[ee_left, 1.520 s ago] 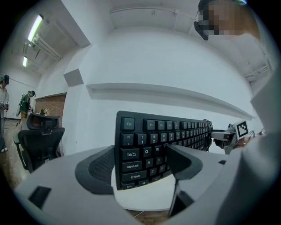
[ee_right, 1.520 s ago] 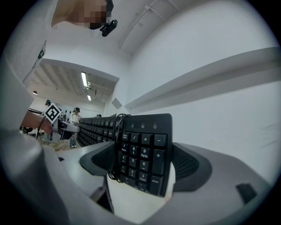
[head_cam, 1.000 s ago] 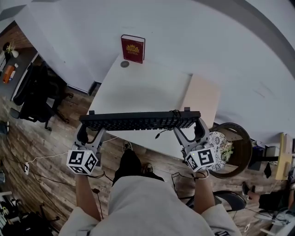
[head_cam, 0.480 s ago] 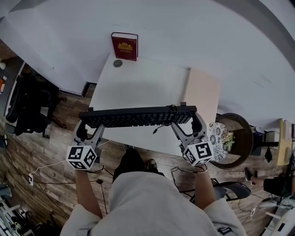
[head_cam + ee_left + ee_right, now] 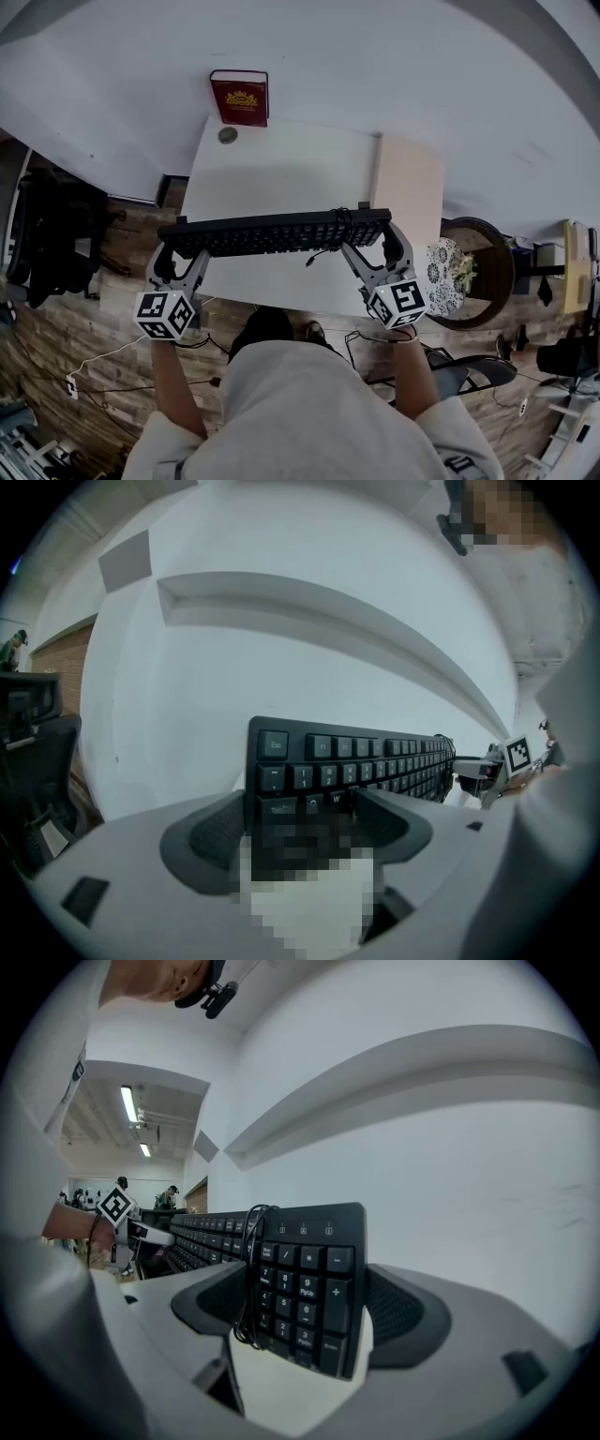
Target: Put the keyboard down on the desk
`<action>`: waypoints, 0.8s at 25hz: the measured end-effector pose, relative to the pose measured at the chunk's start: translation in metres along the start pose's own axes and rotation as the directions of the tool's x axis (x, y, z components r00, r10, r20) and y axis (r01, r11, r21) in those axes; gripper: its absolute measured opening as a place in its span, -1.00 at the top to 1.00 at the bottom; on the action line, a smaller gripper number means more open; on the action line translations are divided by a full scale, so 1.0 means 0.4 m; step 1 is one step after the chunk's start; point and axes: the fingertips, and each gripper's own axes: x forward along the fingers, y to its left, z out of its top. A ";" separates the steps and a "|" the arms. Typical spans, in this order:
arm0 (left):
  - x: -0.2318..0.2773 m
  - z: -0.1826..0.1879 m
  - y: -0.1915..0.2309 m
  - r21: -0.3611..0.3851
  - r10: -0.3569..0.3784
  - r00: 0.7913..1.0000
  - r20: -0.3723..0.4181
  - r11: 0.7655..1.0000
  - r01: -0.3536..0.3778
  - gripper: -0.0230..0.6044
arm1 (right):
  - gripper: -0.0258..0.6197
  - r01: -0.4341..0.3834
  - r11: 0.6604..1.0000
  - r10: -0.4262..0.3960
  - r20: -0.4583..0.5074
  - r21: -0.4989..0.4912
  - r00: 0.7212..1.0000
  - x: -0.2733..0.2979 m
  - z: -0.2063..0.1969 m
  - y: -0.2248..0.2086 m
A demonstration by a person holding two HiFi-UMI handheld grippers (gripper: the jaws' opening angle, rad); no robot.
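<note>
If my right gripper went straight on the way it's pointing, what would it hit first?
Beyond the keyboard it grips, the right gripper likely meets only the white wall; depth is unclear.

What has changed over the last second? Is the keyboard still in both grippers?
The keyboard has been carried a little farther over the desk, toward the book. Nothing was let go: the left gripper and right gripper still clamp its two ends. The book and the small round disc beside it stayed where they were.
</note>
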 end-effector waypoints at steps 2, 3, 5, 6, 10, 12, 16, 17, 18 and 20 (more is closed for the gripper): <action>0.026 0.001 0.015 0.004 -0.016 1.000 -0.015 1.000 0.016 -0.25 | -0.30 0.016 1.000 -0.016 -0.008 0.006 1.000 0.013 -0.009 -0.003; 0.039 0.002 0.021 0.005 -0.025 0.999 -0.021 1.000 0.025 -0.25 | -0.30 0.025 1.000 -0.025 -0.011 0.008 1.000 0.019 -0.012 -0.004; 0.062 0.000 0.031 0.006 -0.043 0.998 -0.036 0.999 0.044 -0.25 | -0.30 0.043 0.999 -0.043 -0.016 0.012 0.999 0.028 -0.019 -0.006; 0.074 -0.001 0.037 0.007 -0.051 0.998 -0.044 0.999 0.052 -0.25 | -0.30 0.052 0.999 -0.052 -0.019 0.017 0.998 0.032 -0.025 -0.007; 0.111 -0.010 0.058 0.012 -0.075 0.995 -0.073 0.997 0.076 -0.25 | -0.30 0.079 0.996 -0.078 -0.036 0.037 0.996 0.048 -0.056 -0.009; 0.126 -0.018 0.068 0.009 -0.083 0.993 -0.089 0.996 0.084 -0.25 | -0.29 0.088 0.995 -0.086 -0.048 0.044 0.995 0.055 -0.068 -0.007; 0.151 -0.038 0.086 0.003 -0.097 0.988 -0.119 0.995 0.098 -0.25 | -0.29 0.111 0.992 -0.107 -0.066 0.057 0.992 0.070 -0.094 -0.004; 0.156 -0.042 0.092 0.003 -0.099 0.987 -0.126 0.995 0.100 -0.25 | -0.29 0.115 0.991 -0.111 -0.070 0.062 0.991 0.074 -0.103 -0.002; 0.160 -0.047 0.098 0.004 -0.100 0.986 -0.134 0.995 0.102 -0.25 | -0.29 0.118 0.991 -0.113 -0.075 0.068 0.991 0.077 -0.112 0.002; 0.164 -0.061 0.109 0.002 -0.104 0.983 -0.152 0.994 0.106 -0.25 | -0.29 0.121 0.989 -0.114 -0.089 0.080 0.989 0.078 -0.132 0.012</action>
